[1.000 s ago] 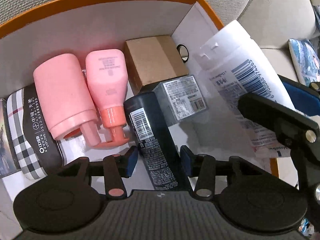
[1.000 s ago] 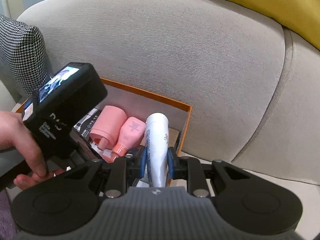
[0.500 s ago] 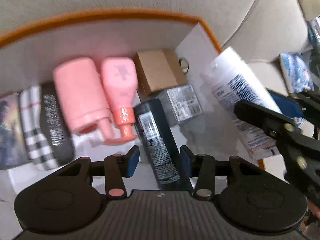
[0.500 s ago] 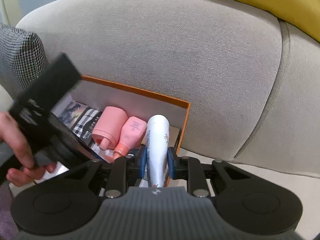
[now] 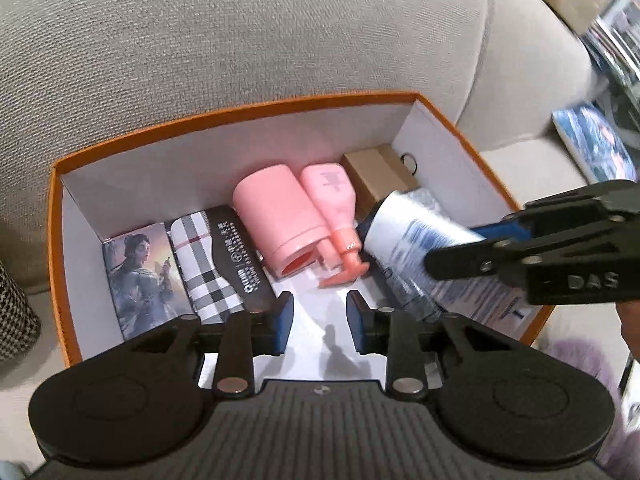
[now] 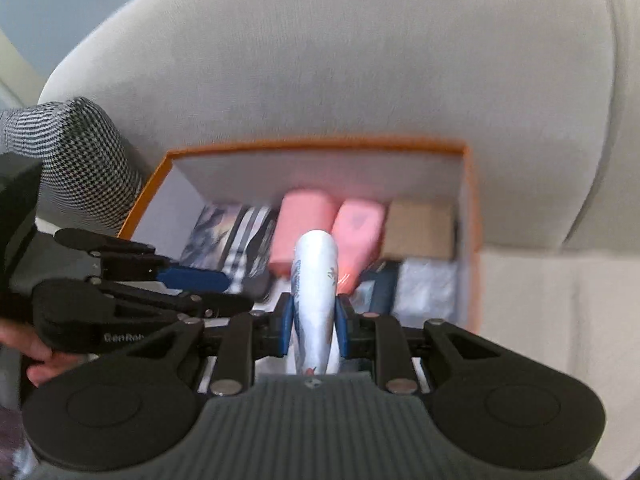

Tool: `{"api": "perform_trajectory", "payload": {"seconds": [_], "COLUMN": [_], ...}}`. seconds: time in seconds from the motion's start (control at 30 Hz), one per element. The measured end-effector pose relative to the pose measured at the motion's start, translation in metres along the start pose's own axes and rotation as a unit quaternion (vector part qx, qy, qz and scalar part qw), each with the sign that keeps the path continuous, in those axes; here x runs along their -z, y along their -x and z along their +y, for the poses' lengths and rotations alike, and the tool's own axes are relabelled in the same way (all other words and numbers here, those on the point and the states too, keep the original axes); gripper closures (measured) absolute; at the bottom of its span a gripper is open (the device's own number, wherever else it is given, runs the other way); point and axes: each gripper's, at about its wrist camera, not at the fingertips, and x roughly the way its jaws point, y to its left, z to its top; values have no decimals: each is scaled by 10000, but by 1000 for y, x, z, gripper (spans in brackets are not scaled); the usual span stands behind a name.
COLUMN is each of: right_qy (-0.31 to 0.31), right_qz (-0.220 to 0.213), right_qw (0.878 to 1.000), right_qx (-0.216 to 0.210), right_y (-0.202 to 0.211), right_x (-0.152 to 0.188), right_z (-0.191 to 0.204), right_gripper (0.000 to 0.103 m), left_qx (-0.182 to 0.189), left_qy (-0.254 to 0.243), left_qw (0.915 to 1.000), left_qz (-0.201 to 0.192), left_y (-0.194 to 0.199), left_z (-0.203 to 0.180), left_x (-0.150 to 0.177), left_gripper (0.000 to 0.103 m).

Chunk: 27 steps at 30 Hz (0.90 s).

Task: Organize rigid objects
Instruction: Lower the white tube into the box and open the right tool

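With my right gripper [image 6: 313,320] pinching the white printed plastic tube [image 6: 314,276] over the orange-rimmed white cardboard box [image 5: 248,118] at frame centre and my left gripper [image 5: 319,320] spread empty, I judge placement comes next: lower it into the right-hand gap.

The sofa [image 5: 240,40] is a coarse, matt woven cloth. The box [image 5: 248,110] looks like smooth card, orange outside and matt white within. The two pink bottles [image 5: 280,216] are smooth matt plastic. The white tube [image 6: 314,276] is glossy plastic with a light sheen. The small brown carton [image 5: 374,172] is plain matt cardboard. Both grippers' bodies are matt black plastic, ribbed at the base.
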Motion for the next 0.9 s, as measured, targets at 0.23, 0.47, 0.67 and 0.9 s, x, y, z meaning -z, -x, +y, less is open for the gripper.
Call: {"api": "perform_trajectory", "payload": {"seconds": [0.23, 0.47, 0.67, 0.9], "right_qy": [-422, -865, -1013, -2032], "right_qz": [487, 682, 947, 1330], "right_qw": [9979, 9938, 9902, 9689], "right_qx": [-51, -174, -182, -478], "right_y": [-33, -50, -53, -49], "right_x": [7, 8, 5, 5], "right_z": [2, 1, -3, -24], "right_gripper": [81, 80, 77, 81], "left_qx": [-10, 86, 201, 240], "left_qy": [123, 264, 324, 389], "left_qw": [9999, 9996, 9993, 9989], "left_qz": [8, -44, -10, -27], "left_y": [-4, -3, -7, -4], "left_z": [12, 19, 19, 22], "left_x": [8, 14, 17, 23], "left_gripper": [72, 72, 72, 72]}}
